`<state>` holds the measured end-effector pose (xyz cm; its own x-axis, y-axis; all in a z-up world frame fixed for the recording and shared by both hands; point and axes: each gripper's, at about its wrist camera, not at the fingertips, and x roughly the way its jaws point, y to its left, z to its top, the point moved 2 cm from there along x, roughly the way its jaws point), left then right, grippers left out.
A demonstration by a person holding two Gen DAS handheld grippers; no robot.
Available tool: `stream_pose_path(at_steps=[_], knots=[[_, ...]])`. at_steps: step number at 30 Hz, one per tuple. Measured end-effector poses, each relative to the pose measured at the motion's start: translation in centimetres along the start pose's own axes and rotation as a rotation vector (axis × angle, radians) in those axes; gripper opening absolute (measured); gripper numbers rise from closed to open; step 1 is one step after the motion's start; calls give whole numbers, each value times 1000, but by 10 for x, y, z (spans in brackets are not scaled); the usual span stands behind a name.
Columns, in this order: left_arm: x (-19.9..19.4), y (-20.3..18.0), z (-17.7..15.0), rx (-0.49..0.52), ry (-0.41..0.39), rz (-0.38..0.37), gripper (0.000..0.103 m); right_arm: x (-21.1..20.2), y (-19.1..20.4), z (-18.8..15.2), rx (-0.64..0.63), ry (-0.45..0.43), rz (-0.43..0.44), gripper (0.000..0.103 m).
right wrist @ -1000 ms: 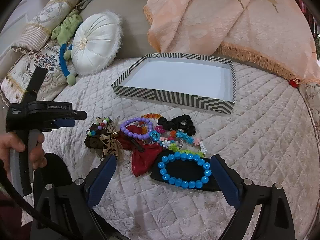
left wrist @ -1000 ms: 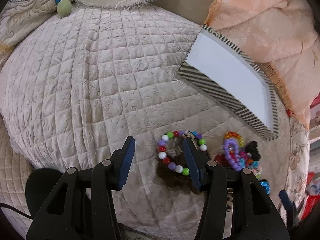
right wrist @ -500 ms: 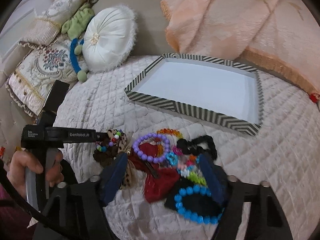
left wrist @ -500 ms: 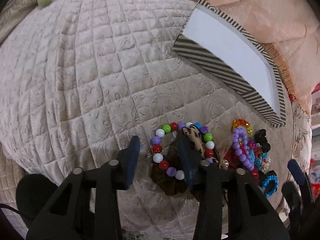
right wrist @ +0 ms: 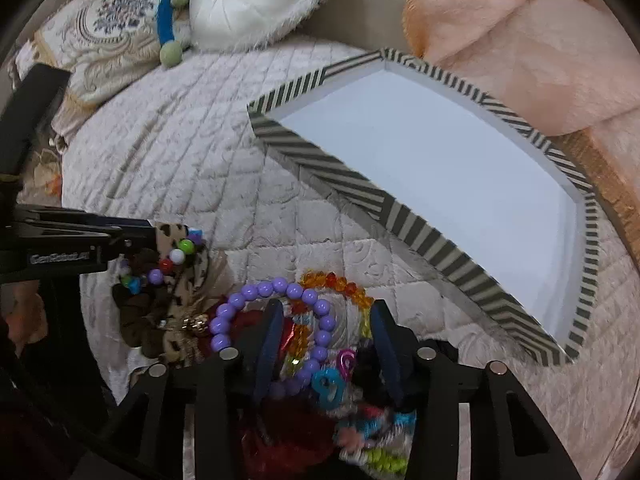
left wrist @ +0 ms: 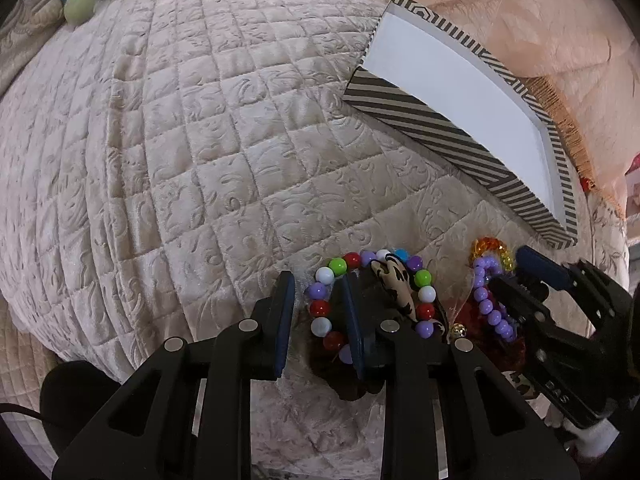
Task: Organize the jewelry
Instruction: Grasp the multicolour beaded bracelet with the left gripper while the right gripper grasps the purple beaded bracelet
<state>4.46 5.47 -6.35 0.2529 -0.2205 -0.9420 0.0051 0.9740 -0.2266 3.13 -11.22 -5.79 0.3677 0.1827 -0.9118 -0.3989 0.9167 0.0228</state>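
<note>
Left wrist view — left tool [left wrist: 316, 312] narrowed astride the multicolored bead bracelet's [left wrist: 320, 326] edge; right tool [right wrist: 326, 344] half-open over the purple bracelet [right wrist: 276, 292].

We found both views evenly and softly lit, without glare. Soft shadows lay under the left gripper [left wrist: 316, 316]. Fisheye bending and dark vignetting marked every rim. In the right wrist view, the jewelry pile [right wrist: 360, 420] blurred toward 6 o'clock.

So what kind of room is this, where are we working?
Most likely a bedroom: the work surface is a quilted bedspread, with a round white cushion and an embroidered pillow at its head.
</note>
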Motion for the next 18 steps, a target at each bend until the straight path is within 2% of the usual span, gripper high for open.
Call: stream_pose_path(at_steps=[3,4,7,8,9,12,18], knots=[[3,1,2,-10,5,-8,23,8,-2,-1,4,3,33,30],[3,0,2,-11,5,-8,23,10,-3,-2,11,4,54,24],[3,-1,2,-3,-1,-7,23,5,-3,-5,25,-42,75,17],[2,-2,2,2,-7,-9,18,1,-4,-5,30,-53,82,11],[1,-3,3,10,-18,-13,11,-5,-4,-5,36,-69,100,9],[-4,-5,2,17,-32,-44,8,-21,-5,-6,40,-101,108,9],[-18,-11,-3,36,-66,-47,8,-34,-11,-10,68,-107,108,9]])
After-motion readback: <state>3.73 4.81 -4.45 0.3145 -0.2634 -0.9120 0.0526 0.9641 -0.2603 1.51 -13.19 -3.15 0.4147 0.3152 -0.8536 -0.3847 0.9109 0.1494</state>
